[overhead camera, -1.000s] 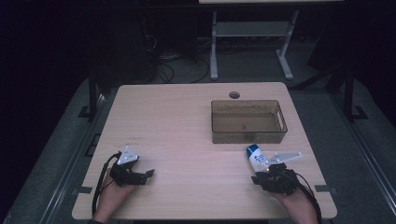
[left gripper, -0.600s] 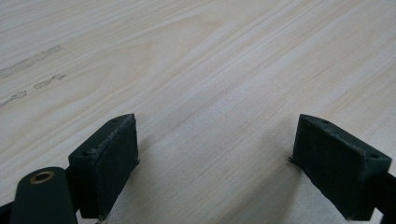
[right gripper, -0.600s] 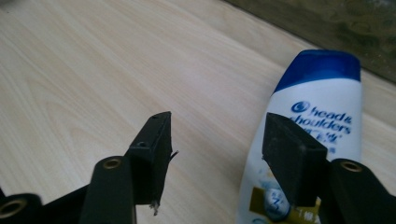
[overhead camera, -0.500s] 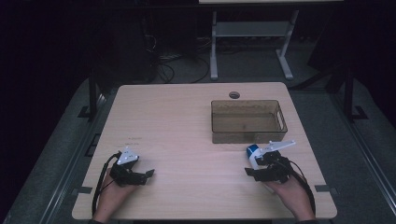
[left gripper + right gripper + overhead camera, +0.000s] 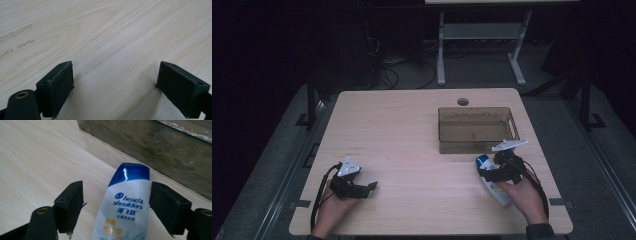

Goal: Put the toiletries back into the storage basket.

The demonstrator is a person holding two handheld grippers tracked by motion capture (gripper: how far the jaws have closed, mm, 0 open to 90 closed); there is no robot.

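Shampoo bottle (image 5: 125,205): one, lying on the table (image 5: 412,130) just before the bin (image 5: 476,131), one. Right gripper (image 5: 116,205): jaws just opening, bottle between them, left pad clear. Centre both pads on the bottle's sides before closing. Left gripper (image 5: 116,86): spread, empty, resting on the table.

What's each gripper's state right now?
Left gripper: open, empty, over bare table.
Right gripper: jaws just opening; shampoo bottle between them, left pad clear.

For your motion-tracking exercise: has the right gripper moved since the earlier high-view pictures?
Yes. The right gripper, jaws just opening around the shampoo bottle, has moved leftward and slightly toward the fixed brown bin.
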